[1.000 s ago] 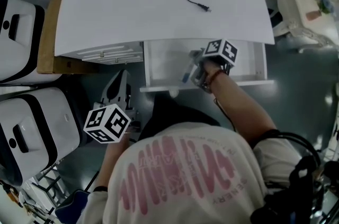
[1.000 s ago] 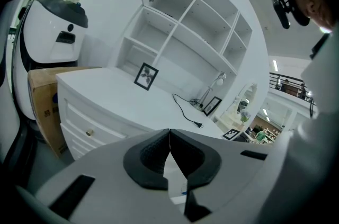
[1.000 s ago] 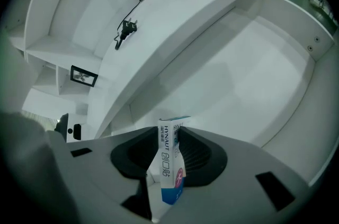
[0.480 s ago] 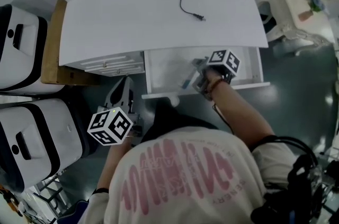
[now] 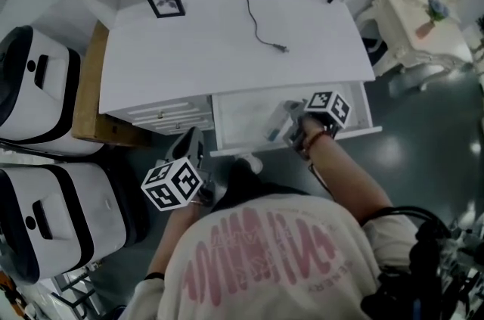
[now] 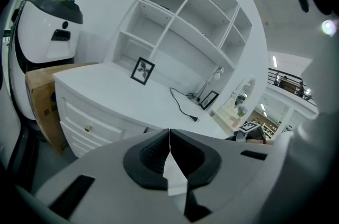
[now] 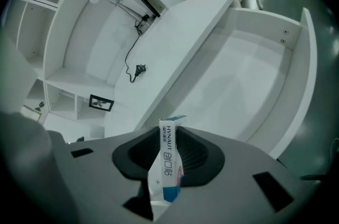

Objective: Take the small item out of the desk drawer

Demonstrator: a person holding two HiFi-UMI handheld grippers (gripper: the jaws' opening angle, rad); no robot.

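Right gripper view first: the right gripper (image 7: pixel 168 146) is clamped on a small white-and-blue box (image 7: pixel 166 164), which stands upright between the pads. Those jaws have just been closing on it. Behind it the open drawer (image 7: pixel 296 64) shows a bare white floor, and the box looks to me lifted off that floor rather than resting on it.

Over to the left gripper view: the left gripper (image 6: pixel 169 143) has its jaws together with nothing between them. It points across the white tabletop (image 6: pixel 106 88), where a black cable (image 6: pixel 180 106) lies.

Head view now: the right gripper sits over the drawer, just inside its front panel. The left one hangs below the desk front, well apart from the action.

So where are we? Drawer open and item gripped, so that part looks done. What's left, by my reckoning, is to bring the box up over the front edge and clear of the drawer. It isn't out yet.
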